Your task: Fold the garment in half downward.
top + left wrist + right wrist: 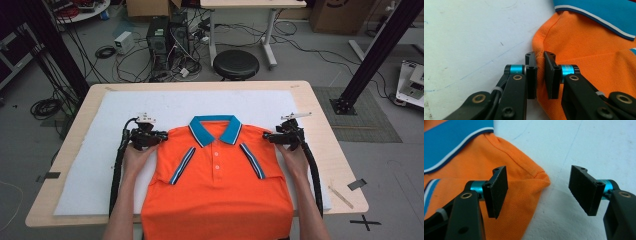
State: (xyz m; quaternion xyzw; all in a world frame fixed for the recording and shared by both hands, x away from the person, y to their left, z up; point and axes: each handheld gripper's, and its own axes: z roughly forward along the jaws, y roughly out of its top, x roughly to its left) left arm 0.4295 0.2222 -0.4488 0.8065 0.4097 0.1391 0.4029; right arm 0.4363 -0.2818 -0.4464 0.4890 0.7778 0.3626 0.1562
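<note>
Lying flat on the bench, the orange polo shirt [217, 185] is pinched at one shoulder by the left gripper [540, 75], jaws nearly closed on the fabric fold. The right gripper [539, 190] is held level with jaws spread wide, the other shoulder corner lying between them, ungripped.

An orange polo shirt [220, 185] of matt, finely pitted knit cloth, its blue collar [215, 127] smoother and edged with white piping, lies on a white mat [100, 165] with a soft, faintly rough, scuffed surface. The mat covers a pale, smooth wooden worktop [60, 165]. The left claw [539, 75] and right claw [541, 192] show matt black plastic fingers, glossy blue metal sleeves and brassy rivets.
</note>
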